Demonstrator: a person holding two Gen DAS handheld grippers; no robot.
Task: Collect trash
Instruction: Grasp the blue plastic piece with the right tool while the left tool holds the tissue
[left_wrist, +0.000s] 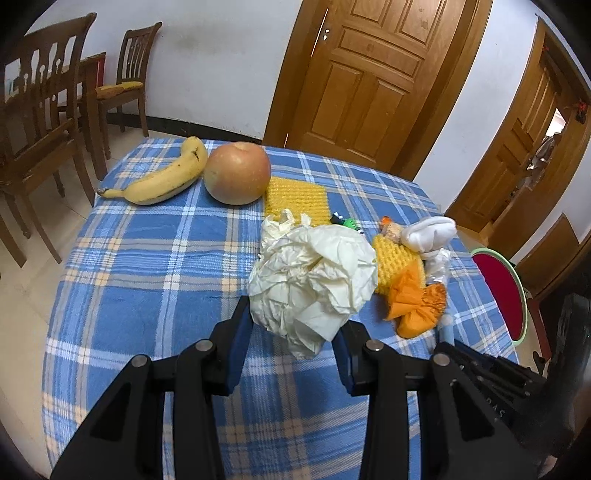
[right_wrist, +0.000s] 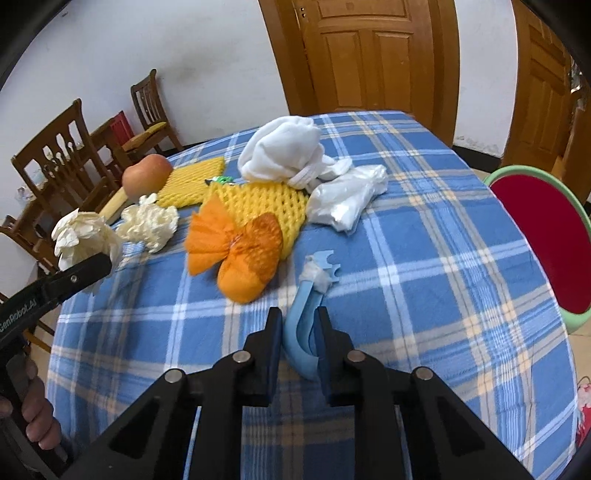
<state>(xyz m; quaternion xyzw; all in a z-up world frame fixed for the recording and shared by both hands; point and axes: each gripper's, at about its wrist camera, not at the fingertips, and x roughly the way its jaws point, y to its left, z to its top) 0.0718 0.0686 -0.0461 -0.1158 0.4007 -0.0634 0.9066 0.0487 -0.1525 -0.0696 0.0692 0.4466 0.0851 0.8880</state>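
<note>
The right claw (right_wrist: 298, 332) is pinched on a blue plastic strip (right_wrist: 308, 314); the left claw (left_wrist: 291, 325) squeezes a crumpled paper ball (left_wrist: 314, 280). Both pieces look ready to lift off the bench (right_wrist: 424, 258) and drop into the red basin (right_wrist: 535, 240).

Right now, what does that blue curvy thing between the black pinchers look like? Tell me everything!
The blue curvy thing is a pale blue plastic strip, smooth and bent like a hook. Its far end has small jagged prongs with a bit of white fluff stuck on. It lies on the checked tablecloth, pointing away, beside the orange net. The right hand-held gripper is closed on its curved near part.
</note>
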